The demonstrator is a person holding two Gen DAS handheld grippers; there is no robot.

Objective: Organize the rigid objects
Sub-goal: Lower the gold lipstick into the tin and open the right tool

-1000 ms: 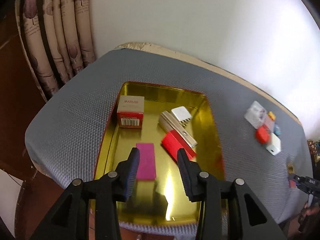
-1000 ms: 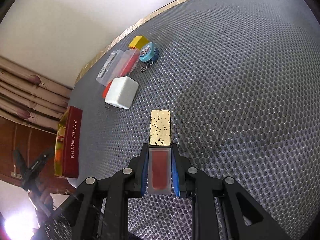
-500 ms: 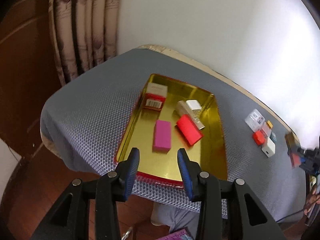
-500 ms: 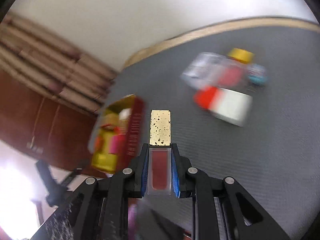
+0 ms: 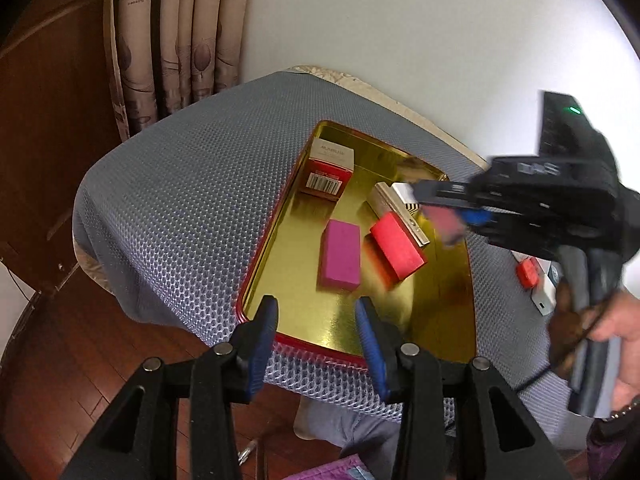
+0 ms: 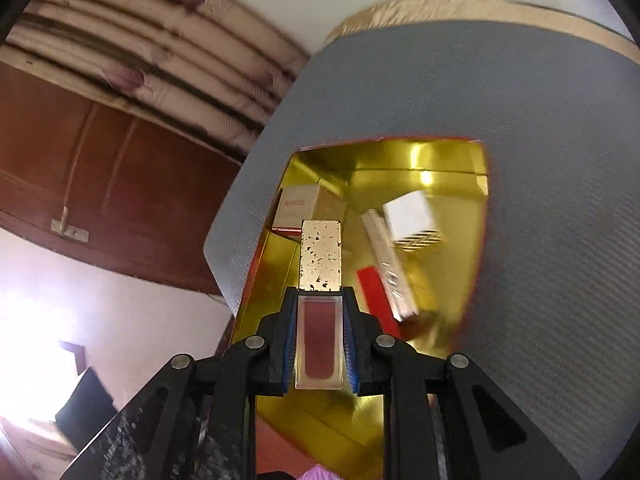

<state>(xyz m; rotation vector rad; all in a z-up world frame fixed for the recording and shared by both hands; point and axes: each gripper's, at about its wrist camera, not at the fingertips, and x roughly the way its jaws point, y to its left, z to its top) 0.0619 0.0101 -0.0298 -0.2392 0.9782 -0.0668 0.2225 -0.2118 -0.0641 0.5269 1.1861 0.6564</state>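
Observation:
My right gripper (image 6: 319, 344) is shut on a lip gloss tube (image 6: 320, 308) with a dark red body and a gold cap, held above the gold tray (image 6: 452, 160). In the left wrist view the right gripper (image 5: 452, 216) reaches over the tray's right side with the tube, blurred. The gold tray (image 5: 348, 336) holds a red-and-white box (image 5: 330, 168), a magenta block (image 5: 340, 254), a red block (image 5: 398, 246), a silver bar (image 5: 394, 210) and a white box (image 6: 412, 220). My left gripper (image 5: 316, 328) is open and empty, back from the tray's near edge.
The table (image 5: 192, 184) has a grey mesh cover. A red item (image 5: 527, 273) and a white box (image 5: 544, 298) lie right of the tray. A curtain (image 5: 176, 32) and brown wood panel (image 5: 48, 92) stand to the left. A white wall is behind.
My right gripper carried the lip gloss tube from the right side of the table to over the tray. My left gripper pulled back and up from the tray, still open.

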